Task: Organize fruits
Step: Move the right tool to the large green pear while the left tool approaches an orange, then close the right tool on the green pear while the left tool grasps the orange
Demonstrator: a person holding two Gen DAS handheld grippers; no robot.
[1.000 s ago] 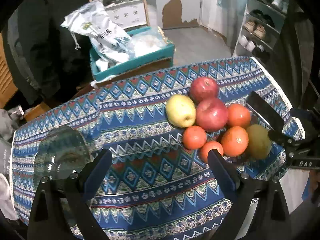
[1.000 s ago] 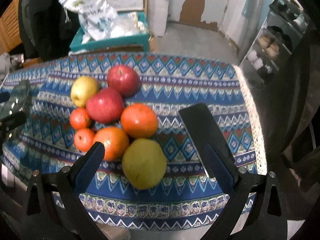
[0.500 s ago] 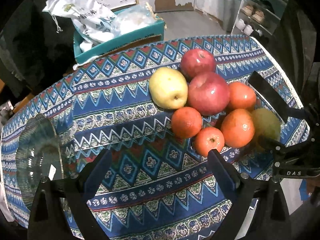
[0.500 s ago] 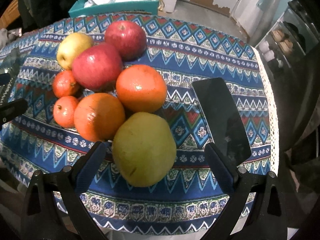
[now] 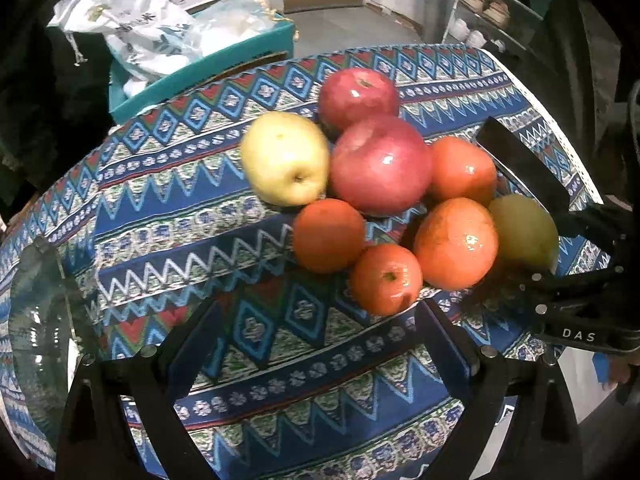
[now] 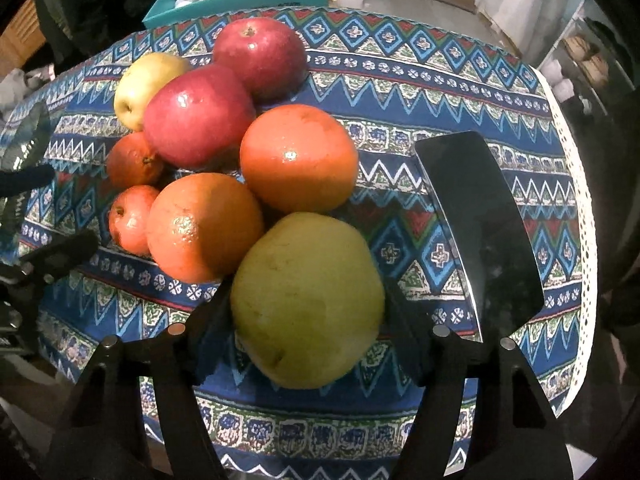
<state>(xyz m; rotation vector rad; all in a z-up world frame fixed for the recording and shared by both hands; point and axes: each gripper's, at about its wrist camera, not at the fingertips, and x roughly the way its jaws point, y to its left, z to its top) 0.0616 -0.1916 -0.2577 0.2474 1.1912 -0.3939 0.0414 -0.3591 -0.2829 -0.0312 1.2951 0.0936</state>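
From the left wrist view, the left gripper [image 5: 320, 340] hangs over bare patterned cloth with its fingers [image 5: 196, 344] wide apart and nothing between them. The fruit pile lies just beyond its right finger on the table [image 5: 168, 208]: a small orange fruit [image 5: 386, 278] is nearest, then a yellow apple [image 5: 286, 158], two red apples [image 5: 380, 164] and larger oranges [image 5: 456, 242]. At the far right edge of the pile sits the green pear [image 5: 524, 232], with the right gripper [image 5: 560, 280] reaching in around it. A glass bowl [image 5: 40, 320] stands at the left table edge, well apart from the fruit, and a black phone [image 5: 520, 160] lies beyond the pear.

From the right wrist view, the green pear [image 6: 306, 304] sits squarely between the right gripper's [image 6: 306, 316] fingers [image 6: 212, 312], which are closing and already lie against its two flanks. Its long axis runs roughly away from the camera, along the fingers, so they take it across the narrower width. An orange [image 6: 204, 226] touches the pear on the left; the phone [image 6: 476, 232] lies just to the right. The right hand is plainly the one on the pear; the coming lift probably has to go straight up to avoid disturbing the neighbouring orange.
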